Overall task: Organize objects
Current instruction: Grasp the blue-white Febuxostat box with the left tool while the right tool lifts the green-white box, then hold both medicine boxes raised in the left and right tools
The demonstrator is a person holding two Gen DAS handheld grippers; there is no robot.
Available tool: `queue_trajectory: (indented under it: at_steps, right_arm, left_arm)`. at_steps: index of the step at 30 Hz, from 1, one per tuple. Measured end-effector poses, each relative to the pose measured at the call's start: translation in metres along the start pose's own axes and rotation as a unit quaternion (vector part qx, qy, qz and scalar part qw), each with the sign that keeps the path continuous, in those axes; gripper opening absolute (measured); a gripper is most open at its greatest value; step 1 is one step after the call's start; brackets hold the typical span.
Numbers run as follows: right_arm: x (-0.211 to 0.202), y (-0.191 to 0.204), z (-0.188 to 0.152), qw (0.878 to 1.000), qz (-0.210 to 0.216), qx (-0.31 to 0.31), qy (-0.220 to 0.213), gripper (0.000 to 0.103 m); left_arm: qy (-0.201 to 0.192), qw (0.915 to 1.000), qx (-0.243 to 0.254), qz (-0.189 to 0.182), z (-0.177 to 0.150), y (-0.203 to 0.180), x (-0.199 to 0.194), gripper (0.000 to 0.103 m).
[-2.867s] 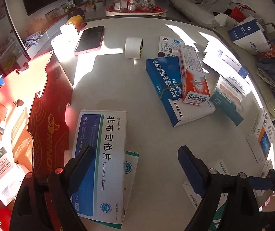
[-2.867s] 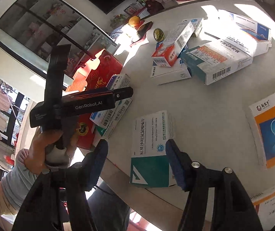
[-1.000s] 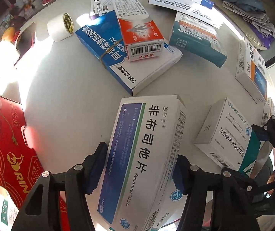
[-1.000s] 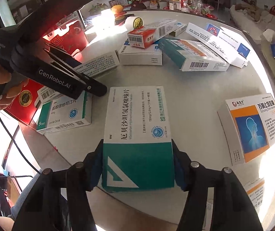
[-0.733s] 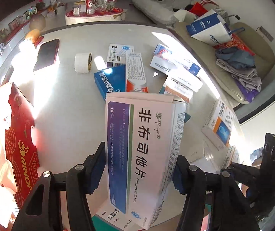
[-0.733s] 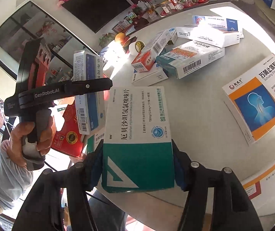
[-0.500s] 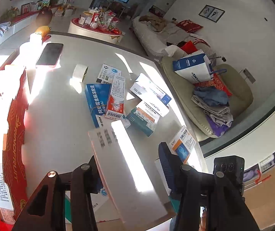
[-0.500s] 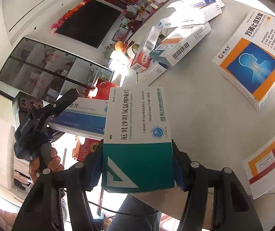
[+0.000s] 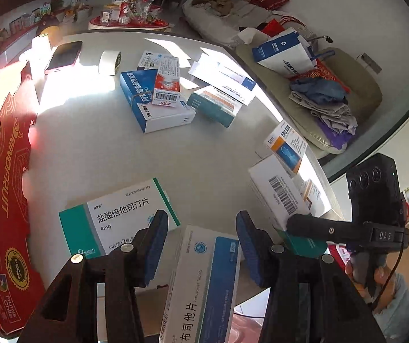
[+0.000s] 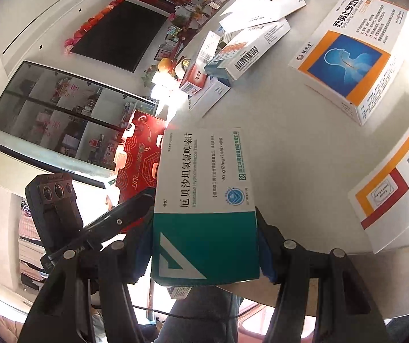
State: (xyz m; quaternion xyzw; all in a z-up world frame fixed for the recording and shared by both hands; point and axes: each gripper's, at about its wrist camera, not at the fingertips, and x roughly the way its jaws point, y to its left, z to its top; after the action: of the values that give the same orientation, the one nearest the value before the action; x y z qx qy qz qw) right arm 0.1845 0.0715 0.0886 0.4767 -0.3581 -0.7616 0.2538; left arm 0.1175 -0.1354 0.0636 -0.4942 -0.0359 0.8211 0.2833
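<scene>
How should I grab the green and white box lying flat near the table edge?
Come straight down from above and pinch the green and white box across its narrow width, on its two long sides, near the middle. It lies flat on the table, so only its thin sides offer something to close on, and a middle grip should keep it level.

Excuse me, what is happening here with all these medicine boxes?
A person is tidying medicine boxes on a round white table, with a hand-held gripper in each hand. The right hand-held gripper is shut on a white and teal box, lifted clear of the table. The left hand-held gripper is open, and a blue and white box lies between its fingers without being clamped. Several other boxes lie scattered on the table, beside a red fruit carton.
</scene>
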Motion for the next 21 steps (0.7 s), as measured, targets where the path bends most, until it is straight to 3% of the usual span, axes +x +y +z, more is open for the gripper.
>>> queue_trajectory:
  at_steps: [2,5,10,14,15,17,20,21]
  right_arm:
    - [-0.002,0.001,-0.004,1.0,-0.006,-0.012,0.002,0.061]
    - [-0.002,0.002,-0.008,1.0,-0.001,-0.012,0.007,0.061]
    - [-0.002,0.0,-0.009,1.0,0.002,-0.006,0.006,0.061]
    - [-0.003,-0.002,-0.01,1.0,0.005,-0.003,0.006,0.061]
    - [-0.004,-0.003,-0.011,1.0,0.006,-0.001,0.005,0.061]
    - [-0.004,-0.005,-0.012,1.0,0.005,0.002,0.003,0.061]
    - [-0.004,-0.009,-0.013,1.0,0.009,0.01,-0.001,0.061]
    - [-0.003,-0.011,-0.014,1.0,0.013,0.015,-0.001,0.061]
  left_arm:
    - [0.025,0.9982,0.049,0.022,-0.022,-0.02,-0.005,0.054]
    - [0.047,0.9883,0.126,0.073,-0.049,-0.043,-0.004,0.056]
    - [0.106,0.9732,0.159,0.128,-0.05,-0.045,0.028,0.067]
    - [0.13,0.9632,0.19,0.138,-0.047,-0.051,0.052,0.08]
    - [0.128,0.9642,0.189,0.134,-0.046,-0.052,0.055,0.086]
    - [0.131,0.9675,0.179,0.122,-0.043,-0.05,0.058,0.088]
    - [0.107,0.978,0.139,0.112,-0.037,-0.041,0.052,0.066]
    - [0.102,0.9792,0.127,0.121,-0.036,-0.037,0.05,0.066]
